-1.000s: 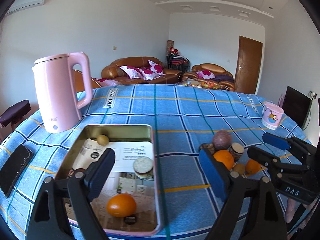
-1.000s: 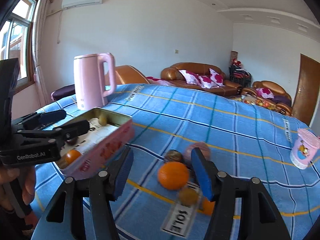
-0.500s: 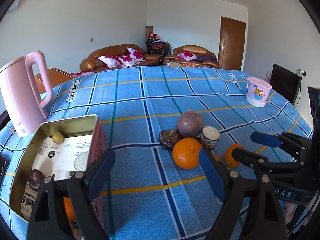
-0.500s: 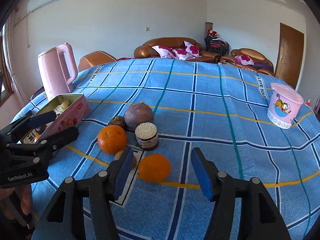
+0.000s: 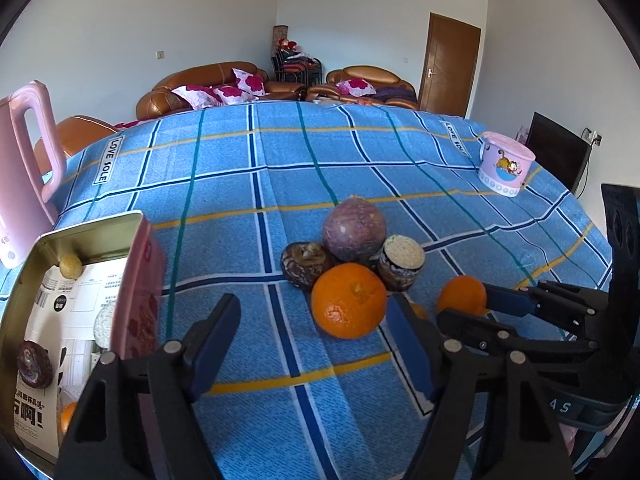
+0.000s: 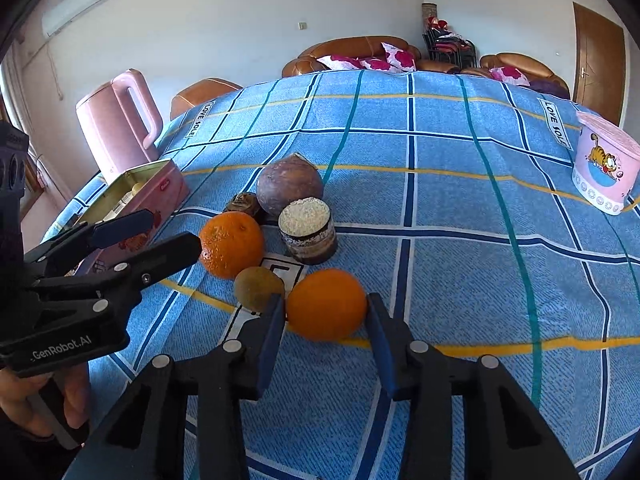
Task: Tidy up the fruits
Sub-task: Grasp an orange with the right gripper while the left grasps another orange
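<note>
Between the right gripper's [image 6: 325, 318] parted jaws sits a firm, light orange [image 6: 326, 304], best pinched across its middle; the left gripper [image 5: 310, 326] at nine o'clock gapes empty.

You get bright daylight from the left, soft shadows beside the fruit, sharp focus, strong fisheye bending with dark corners.

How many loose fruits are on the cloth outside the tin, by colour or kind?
Orange fruits: 2
Purple fruit: 1
Dark wrinkled fruit: 1
White-topped cut fruit: 1
Small olive-brown fruit: 1
Total: 6
</note>
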Demonstrator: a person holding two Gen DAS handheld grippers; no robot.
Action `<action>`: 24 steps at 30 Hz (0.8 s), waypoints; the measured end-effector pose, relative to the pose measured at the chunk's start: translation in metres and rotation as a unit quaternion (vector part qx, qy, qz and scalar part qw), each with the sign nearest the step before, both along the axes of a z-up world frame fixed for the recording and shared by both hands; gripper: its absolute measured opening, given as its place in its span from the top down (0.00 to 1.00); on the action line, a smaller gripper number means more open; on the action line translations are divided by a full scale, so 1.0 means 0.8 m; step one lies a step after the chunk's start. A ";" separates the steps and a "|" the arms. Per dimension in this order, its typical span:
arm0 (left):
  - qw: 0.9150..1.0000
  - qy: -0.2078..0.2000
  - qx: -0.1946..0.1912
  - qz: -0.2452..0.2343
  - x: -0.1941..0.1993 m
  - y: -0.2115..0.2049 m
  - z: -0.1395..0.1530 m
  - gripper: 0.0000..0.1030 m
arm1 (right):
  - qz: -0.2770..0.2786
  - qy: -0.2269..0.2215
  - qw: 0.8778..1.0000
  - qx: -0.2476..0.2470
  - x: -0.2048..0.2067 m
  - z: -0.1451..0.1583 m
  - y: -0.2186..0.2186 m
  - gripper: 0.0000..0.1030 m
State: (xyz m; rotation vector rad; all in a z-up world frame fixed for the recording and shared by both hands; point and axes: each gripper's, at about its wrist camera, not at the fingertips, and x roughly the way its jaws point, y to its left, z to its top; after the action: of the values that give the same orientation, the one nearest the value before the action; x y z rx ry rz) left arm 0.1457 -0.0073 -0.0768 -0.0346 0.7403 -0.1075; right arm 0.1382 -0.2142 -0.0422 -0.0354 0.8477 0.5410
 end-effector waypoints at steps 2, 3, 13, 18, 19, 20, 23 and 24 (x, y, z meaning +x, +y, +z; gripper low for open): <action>1.000 0.009 -0.003 -0.007 0.007 -0.005 -0.003 0.30 | -0.005 -0.006 1.000 -0.004 -0.002 0.001 0.000 0.58; 1.000 0.014 -0.006 -0.009 0.010 -0.007 -0.005 0.33 | -0.007 -0.008 1.000 -0.006 -0.002 0.002 0.000 0.58; 0.998 0.041 -0.035 -0.038 0.024 -0.015 -0.014 0.54 | -0.021 -0.027 0.999 -0.014 -0.005 0.008 -0.004 0.58; 0.998 0.021 -0.047 -0.032 0.017 -0.008 -0.008 0.55 | -0.022 -0.046 0.999 -0.005 -0.013 0.015 -0.007 0.58; 0.998 0.015 -0.047 -0.031 0.015 -0.007 -0.006 0.55 | -0.019 -0.055 0.998 -0.001 -0.016 0.019 -0.008 0.58; 0.998 0.008 -0.046 -0.029 0.012 -0.006 -0.003 0.55 | -0.019 -0.065 0.998 0.000 -0.019 0.021 -0.008 0.58; 0.999 -0.007 -0.041 -0.023 0.008 -0.005 0.002 0.55 | -0.018 -0.078 0.997 0.006 -0.024 0.026 -0.008 0.58; 0.999 -0.010 -0.039 -0.021 0.007 -0.004 0.003 0.55 | -0.018 -0.081 0.997 0.009 -0.025 0.027 -0.008 0.58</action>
State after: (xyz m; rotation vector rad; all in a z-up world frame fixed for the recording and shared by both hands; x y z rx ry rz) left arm 0.1514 -0.0102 -0.0742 -0.0916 0.7164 -0.1758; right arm 0.1181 -0.2205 -0.0206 -0.0476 0.6846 0.5055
